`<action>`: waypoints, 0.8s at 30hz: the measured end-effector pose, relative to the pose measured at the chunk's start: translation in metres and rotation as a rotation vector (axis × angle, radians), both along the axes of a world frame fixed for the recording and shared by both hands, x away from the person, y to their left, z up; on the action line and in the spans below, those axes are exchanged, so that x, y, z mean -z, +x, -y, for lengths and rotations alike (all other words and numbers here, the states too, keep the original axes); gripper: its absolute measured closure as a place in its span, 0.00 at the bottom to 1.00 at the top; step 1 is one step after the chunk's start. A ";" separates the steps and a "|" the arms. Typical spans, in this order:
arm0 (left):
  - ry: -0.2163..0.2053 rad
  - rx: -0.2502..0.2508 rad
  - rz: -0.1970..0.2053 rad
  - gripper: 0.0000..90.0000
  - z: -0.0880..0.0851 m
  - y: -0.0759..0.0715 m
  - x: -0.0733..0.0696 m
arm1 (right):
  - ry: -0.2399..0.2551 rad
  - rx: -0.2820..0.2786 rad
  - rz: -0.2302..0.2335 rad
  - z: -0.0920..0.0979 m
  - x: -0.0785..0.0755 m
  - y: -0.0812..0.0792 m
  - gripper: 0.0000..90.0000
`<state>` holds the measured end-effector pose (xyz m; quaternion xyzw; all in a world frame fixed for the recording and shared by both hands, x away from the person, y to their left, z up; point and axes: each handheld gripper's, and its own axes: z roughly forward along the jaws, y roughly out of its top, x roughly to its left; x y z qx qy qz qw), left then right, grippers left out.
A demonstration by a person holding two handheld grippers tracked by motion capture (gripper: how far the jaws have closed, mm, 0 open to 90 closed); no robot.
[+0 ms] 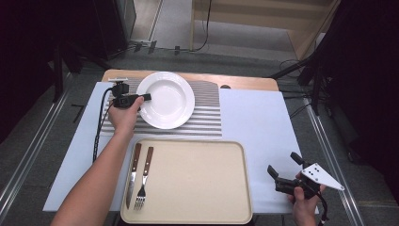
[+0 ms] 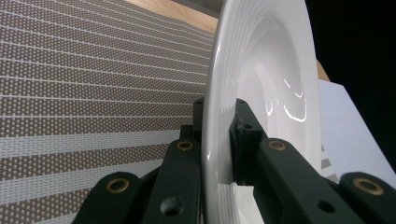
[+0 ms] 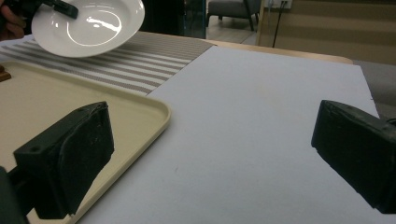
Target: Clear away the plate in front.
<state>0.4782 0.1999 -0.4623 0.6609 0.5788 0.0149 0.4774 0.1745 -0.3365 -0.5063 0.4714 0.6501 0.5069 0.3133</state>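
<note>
While my left gripper (image 1: 141, 98) has its fingers clamped on the plate (image 1: 165, 100) rim, lifted off the mat (image 1: 207, 113), the tray (image 1: 197, 179) awaits. My right gripper (image 1: 282, 170) idles, fingers apart and empty.

Left claw (image 2: 219, 140) clamps the white plate (image 2: 261, 84) by its rim, one jaw each side; striped placemat (image 2: 93, 84) behind, plate apparently lifted clear, though that's hard to judge.

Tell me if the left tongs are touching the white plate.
Touching. The left gripper view shows the left tongs clamped on the rim of the white plate, one jaw against each face.
</note>
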 end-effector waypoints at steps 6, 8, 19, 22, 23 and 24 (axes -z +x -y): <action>-0.011 0.023 0.019 0.91 0.002 -0.005 -0.006 | -0.002 0.001 -0.003 0.000 0.000 0.000 0.00; -0.033 0.038 0.018 0.91 0.001 -0.006 -0.007 | -0.003 0.002 -0.003 0.000 0.000 0.000 0.00; -0.059 0.072 0.036 0.91 0.005 -0.024 -0.016 | -0.008 0.005 0.000 -0.002 0.001 0.000 0.00; -0.059 0.078 0.035 0.91 0.005 -0.029 -0.017 | -0.010 0.004 -0.003 -0.002 0.001 0.000 0.00; -0.061 0.080 0.033 0.91 0.005 -0.031 -0.018 | -0.011 0.003 -0.002 -0.002 0.001 0.001 0.00; -0.061 0.081 0.037 0.91 0.004 -0.032 -0.018 | -0.013 0.002 -0.001 -0.002 0.001 0.001 0.00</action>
